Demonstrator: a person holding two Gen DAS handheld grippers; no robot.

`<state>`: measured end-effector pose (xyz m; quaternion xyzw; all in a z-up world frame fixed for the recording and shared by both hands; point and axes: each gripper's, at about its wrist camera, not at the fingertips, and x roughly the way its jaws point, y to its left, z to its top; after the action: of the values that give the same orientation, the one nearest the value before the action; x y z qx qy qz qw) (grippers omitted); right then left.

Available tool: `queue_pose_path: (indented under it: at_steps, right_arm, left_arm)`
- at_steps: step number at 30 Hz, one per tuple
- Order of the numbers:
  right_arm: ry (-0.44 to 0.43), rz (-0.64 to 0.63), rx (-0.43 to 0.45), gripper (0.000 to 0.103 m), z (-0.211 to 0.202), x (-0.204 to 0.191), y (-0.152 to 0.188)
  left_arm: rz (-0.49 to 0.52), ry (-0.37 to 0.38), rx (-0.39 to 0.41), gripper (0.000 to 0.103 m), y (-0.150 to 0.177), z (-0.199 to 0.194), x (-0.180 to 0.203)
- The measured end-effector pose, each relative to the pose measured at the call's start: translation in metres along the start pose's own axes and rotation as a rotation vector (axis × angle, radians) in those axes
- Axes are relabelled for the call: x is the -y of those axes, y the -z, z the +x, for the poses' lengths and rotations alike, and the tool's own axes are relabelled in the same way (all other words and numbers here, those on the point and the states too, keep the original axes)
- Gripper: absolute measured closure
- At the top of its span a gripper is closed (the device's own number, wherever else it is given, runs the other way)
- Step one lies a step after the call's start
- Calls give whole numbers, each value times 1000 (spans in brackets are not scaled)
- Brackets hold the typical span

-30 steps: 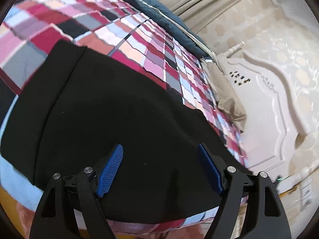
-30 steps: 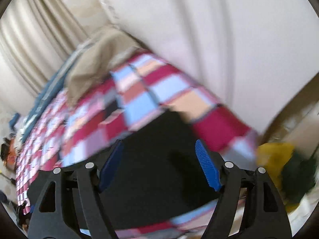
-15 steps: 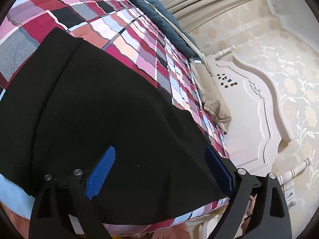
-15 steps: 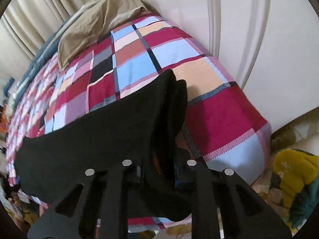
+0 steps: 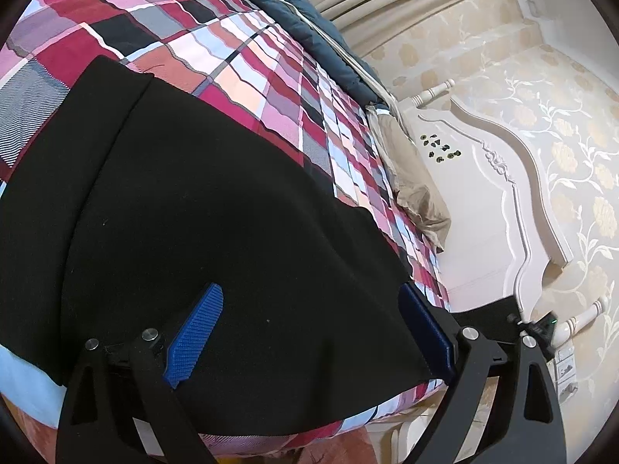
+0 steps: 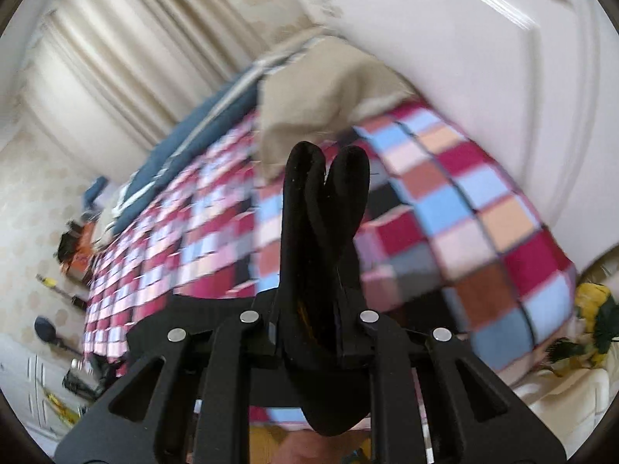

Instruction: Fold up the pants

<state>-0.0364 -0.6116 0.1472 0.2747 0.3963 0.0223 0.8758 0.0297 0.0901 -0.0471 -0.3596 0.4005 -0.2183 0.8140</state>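
The left tongs (image 5: 309,332) stood spread wide, the blue pads (image 5: 195,332) hanging just over the black pants (image 5: 201,201) with no cloth pinched between them. The pants lay flat on the plaid bedspread (image 5: 247,50) near the bed's front edge, and their lower border ran close to where the cover dropped away.

To the right, the right tongs (image 6: 321,309) were pressed together on a doubled bunch of the same black pants (image 6: 325,208), which stood up from the jaws in two rounded lobes, lifted clear of the bedspread (image 6: 476,212). That view was smeared with motion.

The likely trouble: only one end was gripped. With the left tongs empty, the free part could drag across the cover or slide off the front edge as the right end was carried over, and the fold would land crooked. The bunch also looked thick and loosely gathered, so a layer could slip out of the pinch.

In the left view the pants' long axis seemed to run from the lower left toward the right, roughly along the bed's front edge, with the lifted end on the side of the white headboard (image 5: 499,178). Which end was the waist, I could not tell.
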Motion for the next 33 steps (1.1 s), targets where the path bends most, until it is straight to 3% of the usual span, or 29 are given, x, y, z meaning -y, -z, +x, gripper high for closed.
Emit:
queue_pose_path:
  at_steps: [8, 14, 22, 27, 33]
  right_arm:
    - [-58, -145, -24, 86, 42, -116, 31]
    - [40, -256, -123, 86, 126, -173, 79]
    - [173, -410, -238, 86, 209, -208, 145]
    - [221, -434, -246, 85, 229, -213, 165]
    - [223, -428, -244, 76, 237, -216, 174]
  left_arm:
    - [-13, 13, -8, 12, -1, 0, -2]
    - [-10, 20, -8, 12, -1, -2, -3]
    - [-8, 34, -4, 12, 0, -3, -4]
    - [3, 29, 2, 12, 0, -2, -3]
    - [5, 28, 3, 12, 0, -2, -3]
